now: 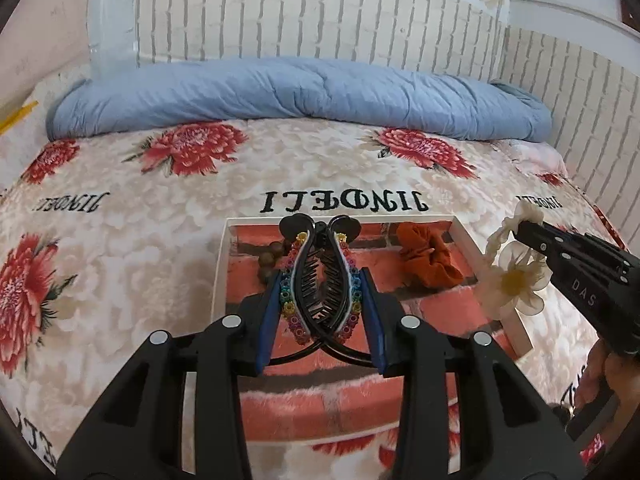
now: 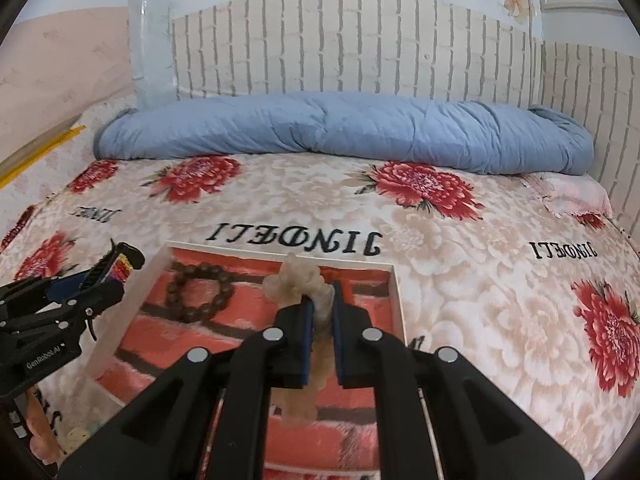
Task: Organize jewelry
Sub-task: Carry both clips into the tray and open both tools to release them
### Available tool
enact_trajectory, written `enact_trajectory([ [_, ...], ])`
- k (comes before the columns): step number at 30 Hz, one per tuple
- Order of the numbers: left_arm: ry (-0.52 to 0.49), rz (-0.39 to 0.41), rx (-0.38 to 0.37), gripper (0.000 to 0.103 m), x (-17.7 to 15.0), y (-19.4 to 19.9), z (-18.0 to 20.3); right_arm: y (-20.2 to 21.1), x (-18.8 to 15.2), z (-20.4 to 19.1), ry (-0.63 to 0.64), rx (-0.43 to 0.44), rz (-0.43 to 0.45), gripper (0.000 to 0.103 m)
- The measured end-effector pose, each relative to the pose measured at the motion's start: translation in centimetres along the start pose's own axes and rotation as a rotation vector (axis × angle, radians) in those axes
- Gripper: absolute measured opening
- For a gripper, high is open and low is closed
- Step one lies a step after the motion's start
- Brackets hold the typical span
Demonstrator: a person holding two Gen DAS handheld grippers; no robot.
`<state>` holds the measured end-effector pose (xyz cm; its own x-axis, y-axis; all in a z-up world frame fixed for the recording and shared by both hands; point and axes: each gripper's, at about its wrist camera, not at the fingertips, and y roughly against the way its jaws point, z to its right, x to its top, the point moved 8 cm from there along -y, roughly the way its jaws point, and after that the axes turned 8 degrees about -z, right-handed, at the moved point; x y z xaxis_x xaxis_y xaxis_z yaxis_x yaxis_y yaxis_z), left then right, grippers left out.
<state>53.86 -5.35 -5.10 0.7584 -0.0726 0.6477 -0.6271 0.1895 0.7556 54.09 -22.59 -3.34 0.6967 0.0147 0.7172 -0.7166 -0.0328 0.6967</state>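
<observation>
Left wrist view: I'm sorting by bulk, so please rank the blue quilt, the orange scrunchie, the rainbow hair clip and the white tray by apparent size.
1. blue quilt
2. white tray
3. rainbow hair clip, though it is held close to the camera in the left gripper, so it looks inflated
4. orange scrunchie

Ahead of my left gripper (image 1: 320, 300), just past the tray, the bedspread (image 1: 160, 216) carries "JINDELI" in black script, upside down from here, and the same word repeats off to both sides. On the right gripper (image 1: 524, 228), over to my right, I read "DAS". From the right wrist, the left gripper's body reads "GenRobot.AI".
</observation>
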Motion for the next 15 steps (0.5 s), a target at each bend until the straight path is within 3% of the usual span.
enact_trajectory([
  [7,-0.004,-0.071,0.043,0.036,0.5,-4.6,-0.4,-3.8,0.4,1.4,-0.019,0.003,-0.061,0.009],
  [15,0.009,-0.163,0.017,0.036,-0.4,-9.2,-0.9,-8.4,-0.5,2.5,-0.023,-0.017,-0.148,0.009],
])
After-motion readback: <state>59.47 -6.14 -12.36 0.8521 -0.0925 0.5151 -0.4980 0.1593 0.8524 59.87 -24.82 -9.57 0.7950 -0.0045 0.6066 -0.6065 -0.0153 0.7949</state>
